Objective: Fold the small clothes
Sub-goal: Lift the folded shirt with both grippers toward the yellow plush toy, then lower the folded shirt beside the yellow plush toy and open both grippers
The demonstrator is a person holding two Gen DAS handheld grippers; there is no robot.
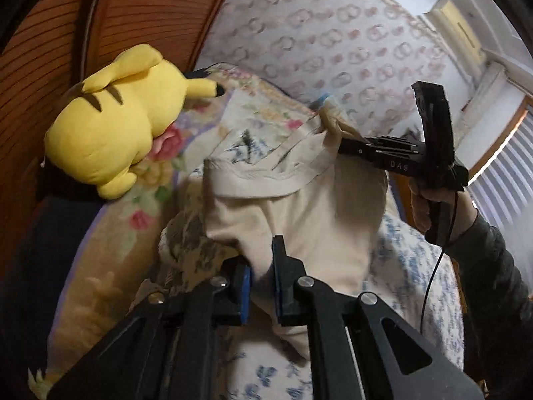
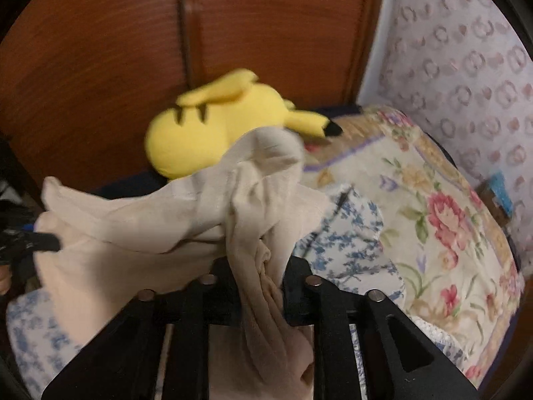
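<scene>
A small beige garment (image 1: 299, 213) hangs in the air between my two grippers, above a bed. My left gripper (image 1: 261, 286) is shut on one edge of it, with cloth bunched between its blue pads. My right gripper (image 1: 336, 133) shows in the left wrist view at the upper right, shut on the garment's far corner. In the right wrist view the garment (image 2: 160, 220) is pinched between the right gripper (image 2: 260, 273) fingers and stretches left to the left gripper (image 2: 50, 241), whose tip shows at the left edge.
A yellow plush toy (image 1: 113, 126) lies on a floral blanket (image 1: 110, 250) by the wooden headboard (image 1: 150, 10). A blue-flowered white sheet (image 1: 416, 283) covers the bed below. Patterned wallpaper (image 1: 333, 33) and window blinds (image 1: 509, 180) are behind.
</scene>
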